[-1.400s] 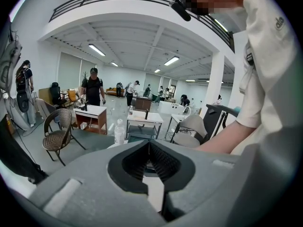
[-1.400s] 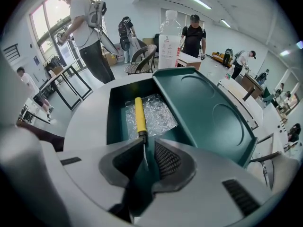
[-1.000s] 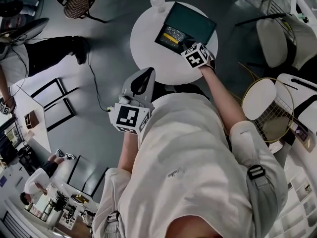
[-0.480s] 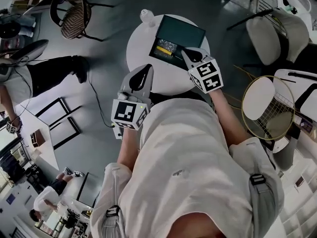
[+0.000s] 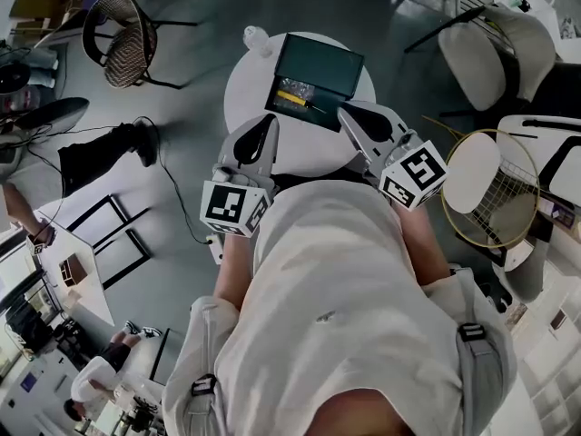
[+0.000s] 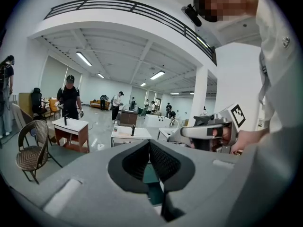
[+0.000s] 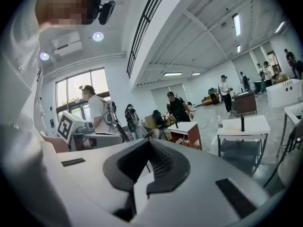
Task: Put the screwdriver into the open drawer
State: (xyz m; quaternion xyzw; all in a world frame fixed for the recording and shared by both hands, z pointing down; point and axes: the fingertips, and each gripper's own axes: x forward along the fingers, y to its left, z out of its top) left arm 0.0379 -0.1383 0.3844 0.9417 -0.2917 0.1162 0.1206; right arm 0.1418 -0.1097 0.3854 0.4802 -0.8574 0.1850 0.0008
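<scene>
A dark green box (image 5: pixel 325 60) stands on the round white table (image 5: pixel 250 89), its drawer (image 5: pixel 300 94) pulled open towards me with yellow items inside. A thin dark tool, apparently the screwdriver (image 5: pixel 317 106), lies at the drawer's right end; it is too small to be sure. My right gripper (image 5: pixel 344 108) hovers just right of the drawer, shut and holding nothing. Over the table's near left edge my left gripper (image 5: pixel 271 122) is also shut and holding nothing. In both gripper views the jaws (image 6: pixel 149 144) (image 7: pixel 150 144) meet at their tips and point out into the room.
A clear bottle (image 5: pixel 256 36) stands at the table's far left edge. A wicker chair (image 5: pixel 116 25) is at far left, a white chair (image 5: pixel 495 39) at far right, and a round gold-rimmed side table (image 5: pixel 479 178) close on my right. A cable (image 5: pixel 172 157) trails over the floor.
My right gripper has pulled back from the drawer towards me, with nothing in its jaws. The left gripper has stayed near the table's near edge. The head view has shifted a little.
</scene>
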